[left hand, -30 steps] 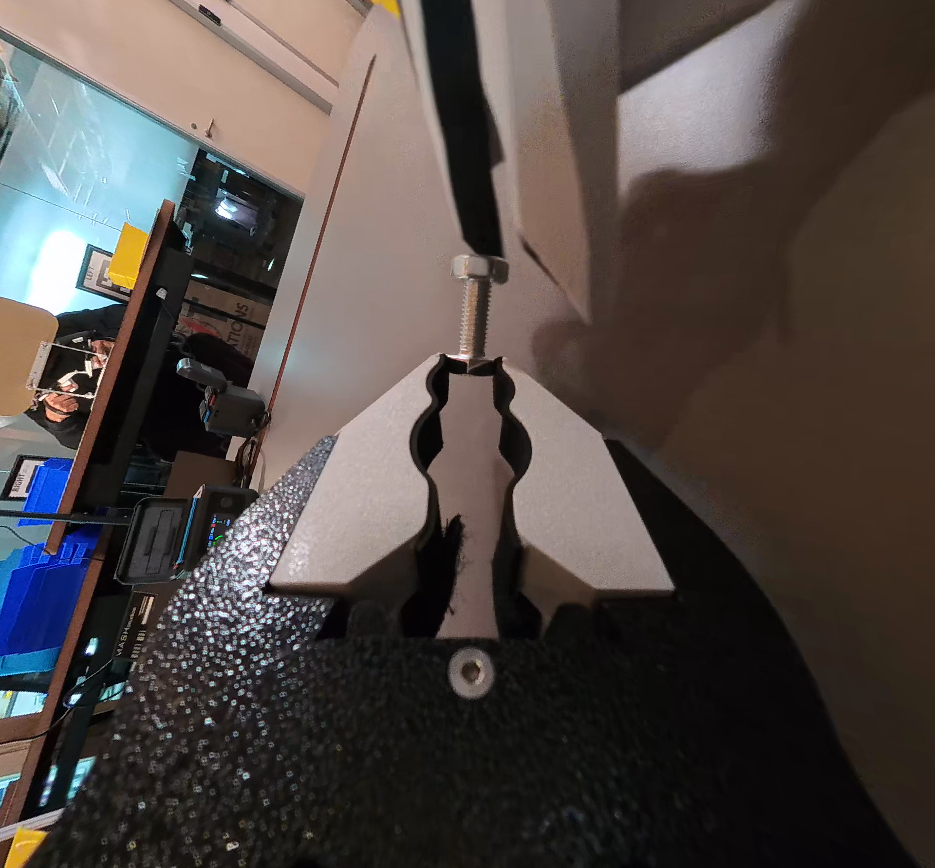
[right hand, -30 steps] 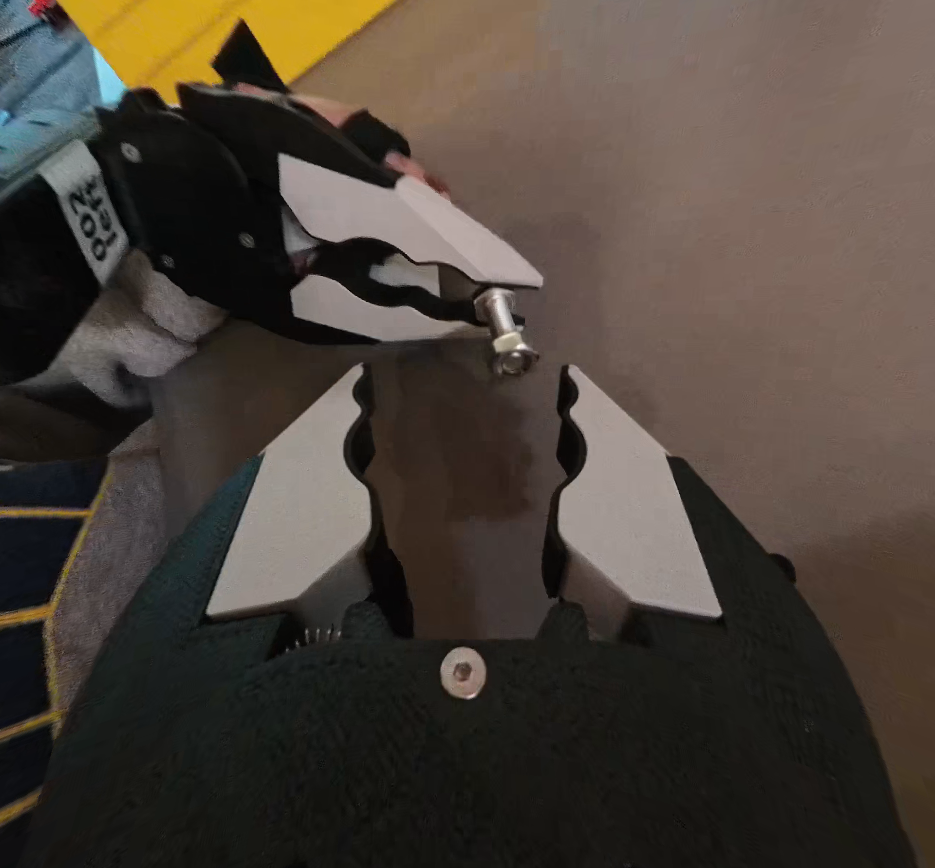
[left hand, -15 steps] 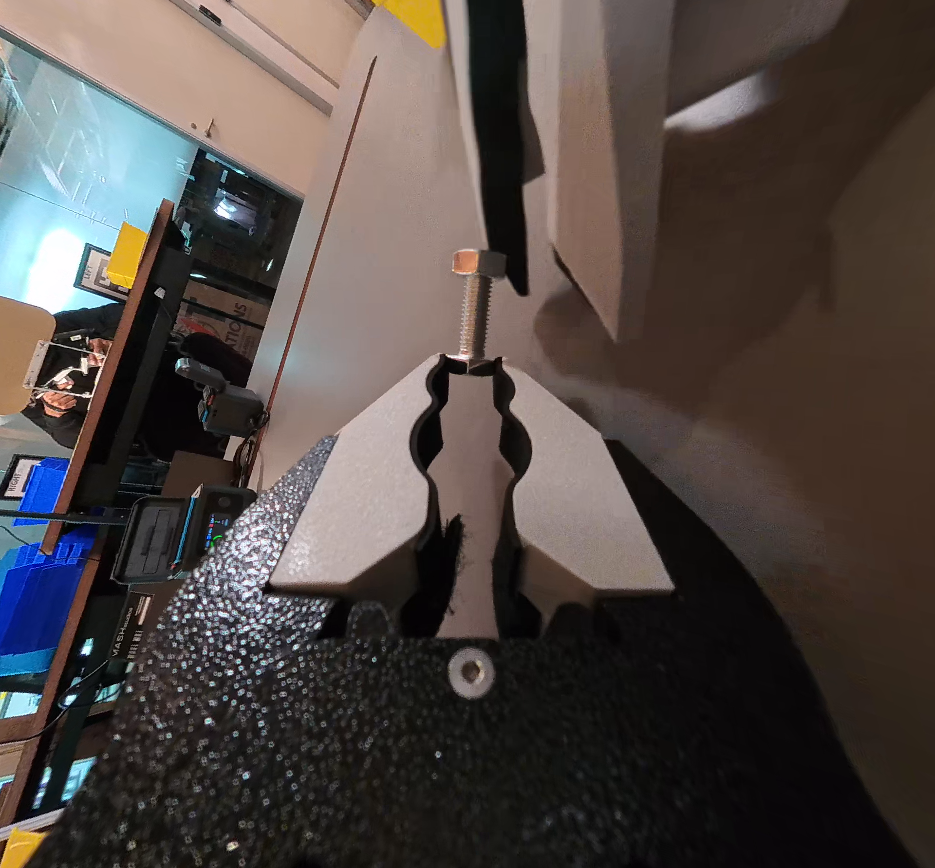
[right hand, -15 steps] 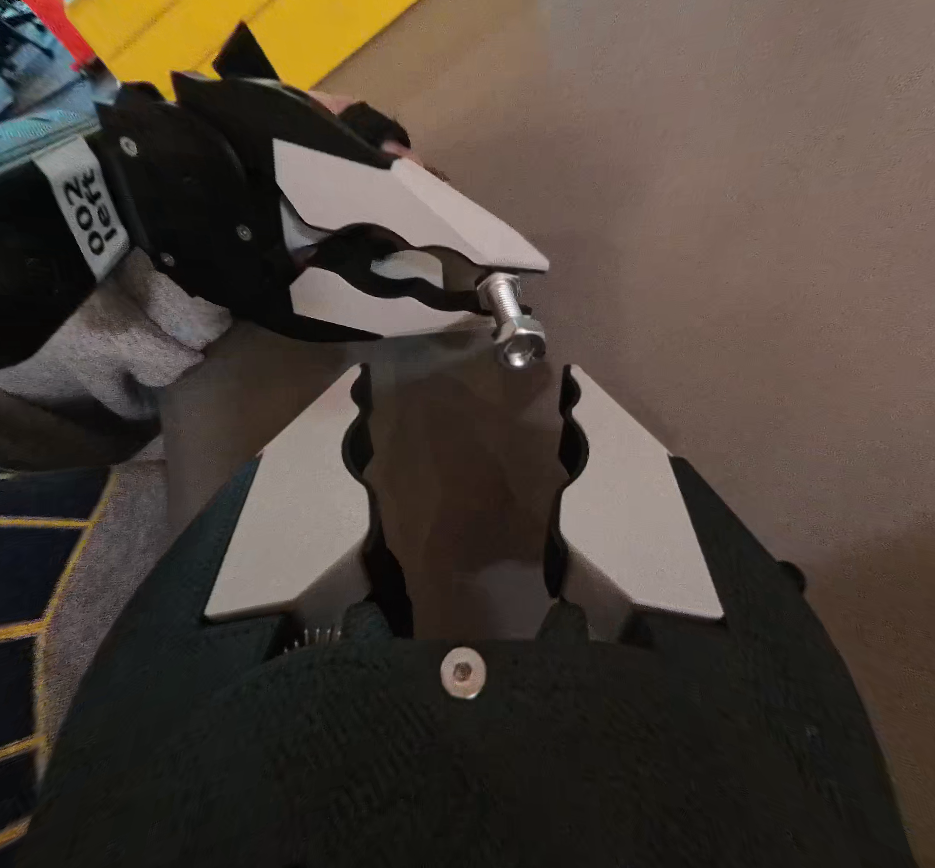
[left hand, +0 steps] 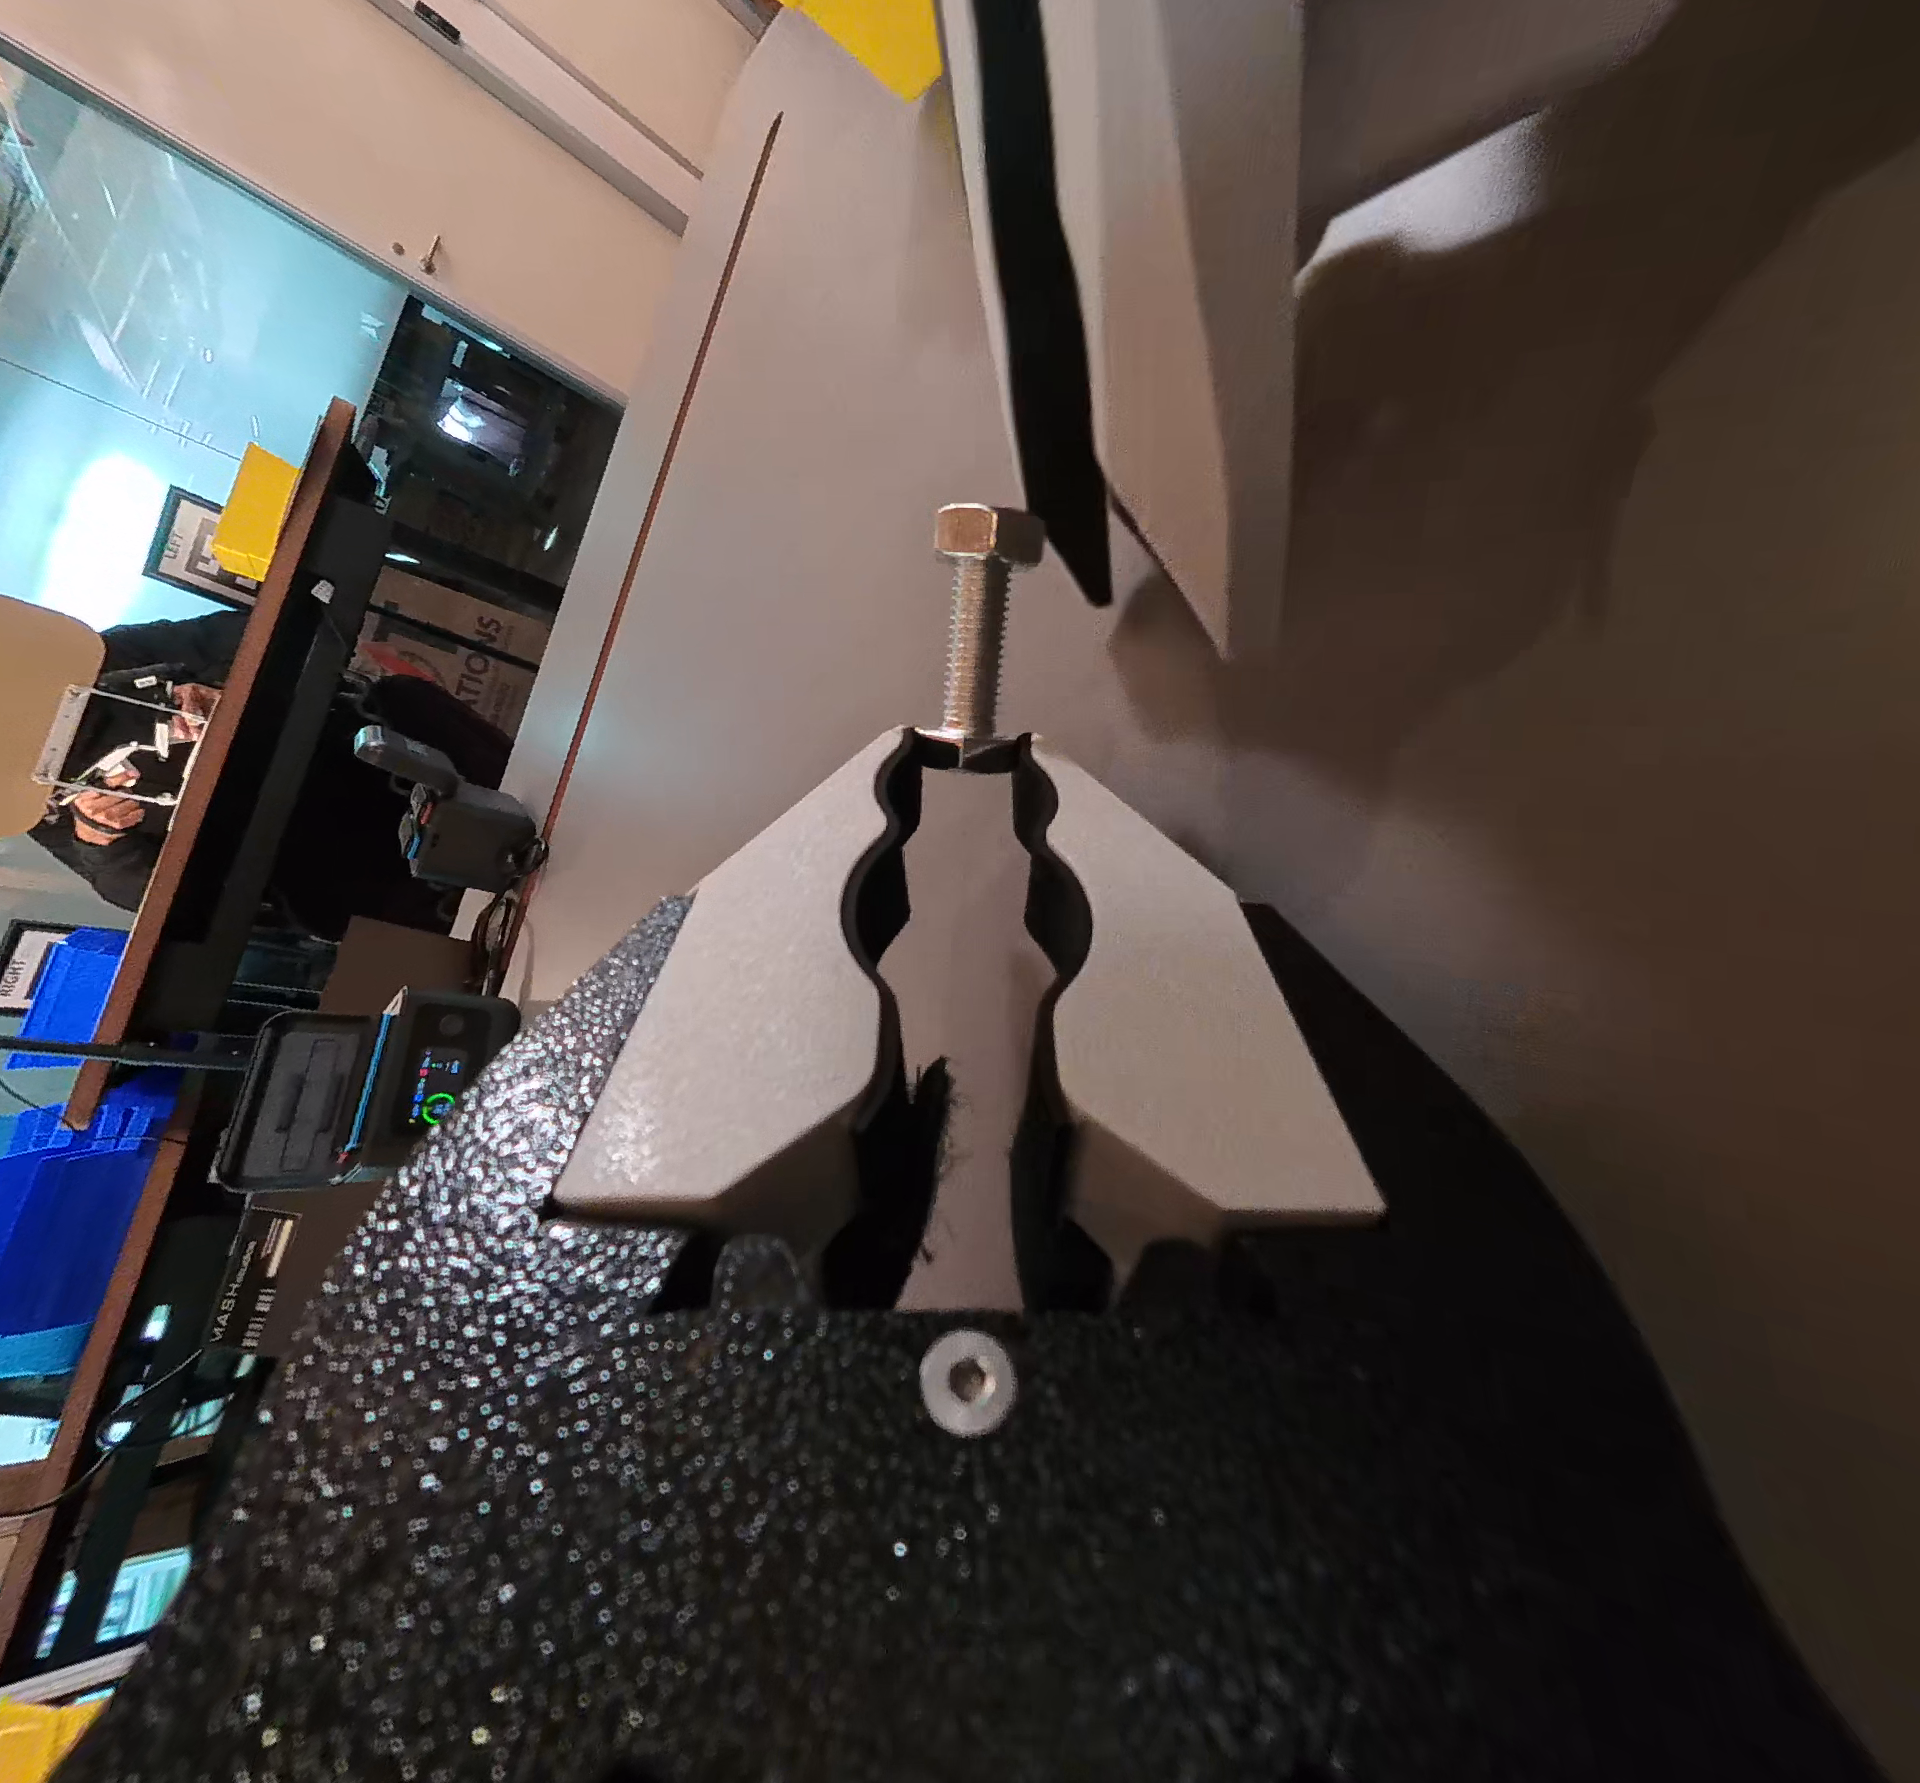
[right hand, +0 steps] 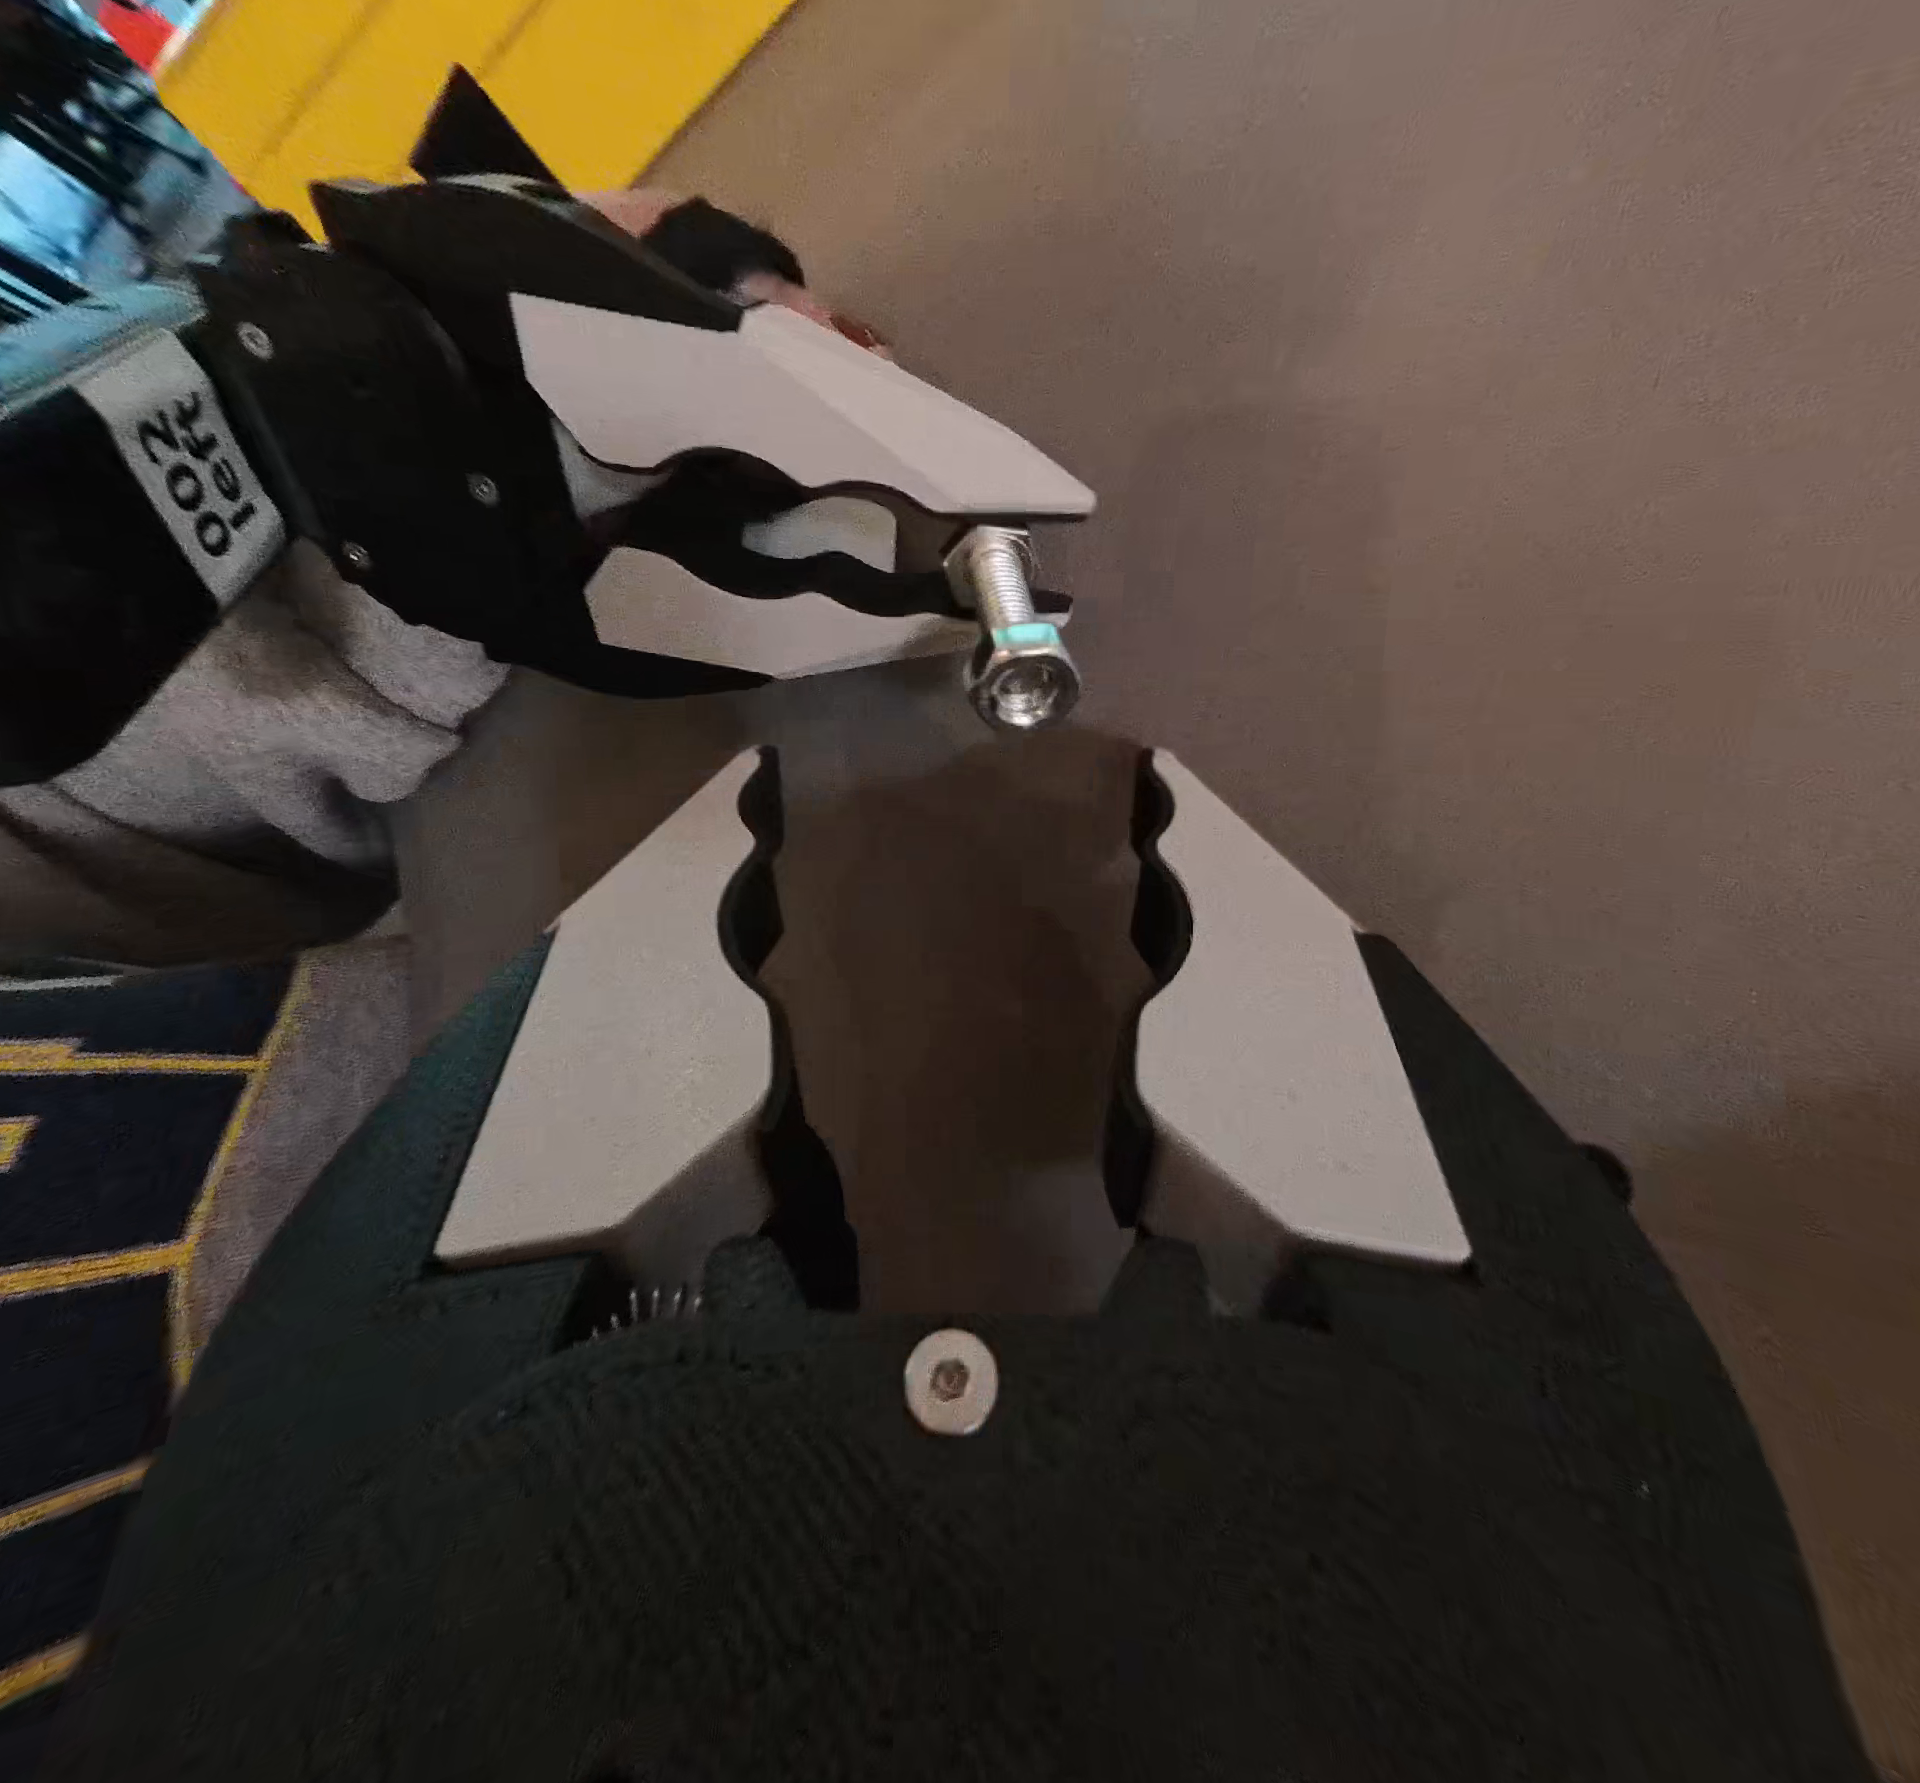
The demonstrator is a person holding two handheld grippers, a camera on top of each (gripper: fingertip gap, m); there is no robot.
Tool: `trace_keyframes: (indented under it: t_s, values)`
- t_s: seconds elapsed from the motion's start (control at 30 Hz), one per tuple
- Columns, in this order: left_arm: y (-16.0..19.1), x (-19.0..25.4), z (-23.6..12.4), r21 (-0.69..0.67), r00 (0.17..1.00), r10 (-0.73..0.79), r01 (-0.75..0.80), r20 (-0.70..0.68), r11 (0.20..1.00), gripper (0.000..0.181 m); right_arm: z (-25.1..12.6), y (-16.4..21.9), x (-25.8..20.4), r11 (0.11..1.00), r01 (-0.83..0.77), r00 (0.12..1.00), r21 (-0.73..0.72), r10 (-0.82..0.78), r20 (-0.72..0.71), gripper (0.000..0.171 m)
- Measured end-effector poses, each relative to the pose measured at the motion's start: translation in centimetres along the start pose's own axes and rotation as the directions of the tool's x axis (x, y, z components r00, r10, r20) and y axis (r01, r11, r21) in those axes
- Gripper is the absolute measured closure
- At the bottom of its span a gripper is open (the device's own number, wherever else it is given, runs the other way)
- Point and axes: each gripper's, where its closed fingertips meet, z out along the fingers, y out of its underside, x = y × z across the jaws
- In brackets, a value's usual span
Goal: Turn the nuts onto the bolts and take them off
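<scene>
My left gripper [left hand: 966, 748] is shut on the head of a silver bolt [left hand: 968, 653], which sticks straight out past its fingertips. A hex nut [left hand: 985, 533] sits at the bolt's far end. In the right wrist view the left gripper [right hand: 1023, 580] comes in from the left, with the bolt [right hand: 1000, 580] pointing toward me and the nut [right hand: 1023, 689] facing the camera. My right gripper [right hand: 956, 767] is open and empty, its fingertips just short of the nut. One of its fingers [left hand: 1164, 279] hangs beside the nut in the left wrist view.
A beige table [right hand: 1455, 383] lies under both grippers. A yellow bin [right hand: 416, 19] stands at its far edge. A grey sleeve [right hand: 260, 746] and gloved hand hold the left gripper. Desks, blue bins [left hand: 52, 1214] and a seated person show far left. My right fingertips sit around 4 centimetres from my left ones.
The right gripper's finger pad, which was against the nut a second ago, now sits just to the side of it. The bolt has tilted so the nut faces the right camera more.
</scene>
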Motion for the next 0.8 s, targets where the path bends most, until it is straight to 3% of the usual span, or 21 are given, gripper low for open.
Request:
trace_keyframes:
  t_s: [0.13, 0.23, 0.27, 0.4, 0.57, 0.63, 0.73, 0.8]
  values:
    - [0.0, 0.0, 0.0, 0.004, 1.000, -0.016, 0.016, -0.002, 1.000, 0.165, 0.1, -2.0, -1.7, 0.988, 0.127, 0.991, 0.087, -0.129, 0.025, 0.096]
    - [0.0, 0.0, 0.0, 0.000, 1.000, -0.002, 0.002, 0.000, 1.000, 0.164, -1.4, -4.4, -3.8, 0.921, 0.283, 0.953, 0.266, -0.301, 0.027, 0.098]
    - [0.0, 0.0, 0.0, 0.000, 1.000, 0.000, 0.000, 0.002, 1.000, 0.164, -1.6, -4.4, -3.3, 0.924, 0.282, 0.957, 0.259, -0.289, -0.011, 0.101]
    - [-0.1, 0.0, 0.0, -0.001, 1.000, 0.002, -0.001, 0.002, 1.000, 0.165, -0.5, -0.3, 0.5, 0.994, 0.105, 0.991, 0.007, -0.104, -0.079, 0.108]
    - [-0.1, 0.0, 0.1, -0.004, 1.000, 0.011, -0.011, 0.005, 1.000, 0.165, -0.4, -1.5, -0.3, 0.983, -0.144, 0.988, 0.114, 0.138, 0.063, 0.117]
    - [-0.1, 0.0, 0.1, -0.005, 1.000, 0.013, -0.013, 0.007, 1.000, 0.165, -0.4, -1.9, -0.8, 0.983, -0.142, 0.986, 0.119, 0.130, 0.101, 0.116]
    - [-0.2, -0.1, 0.1, 0.000, 1.000, 0.002, -0.002, 0.002, 1.000, 0.165, -1.5, -4.2, -2.8, 0.962, 0.043, 0.988, 0.271, -0.082, 0.134, 0.114]
    - [-0.2, -0.1, 0.1, -0.005, 1.000, 0.016, -0.016, 0.006, 1.000, 0.165, -2.2, -5.0, -2.9, 0.942, 0.094, 0.989, 0.324, -0.126, 0.079, 0.115]
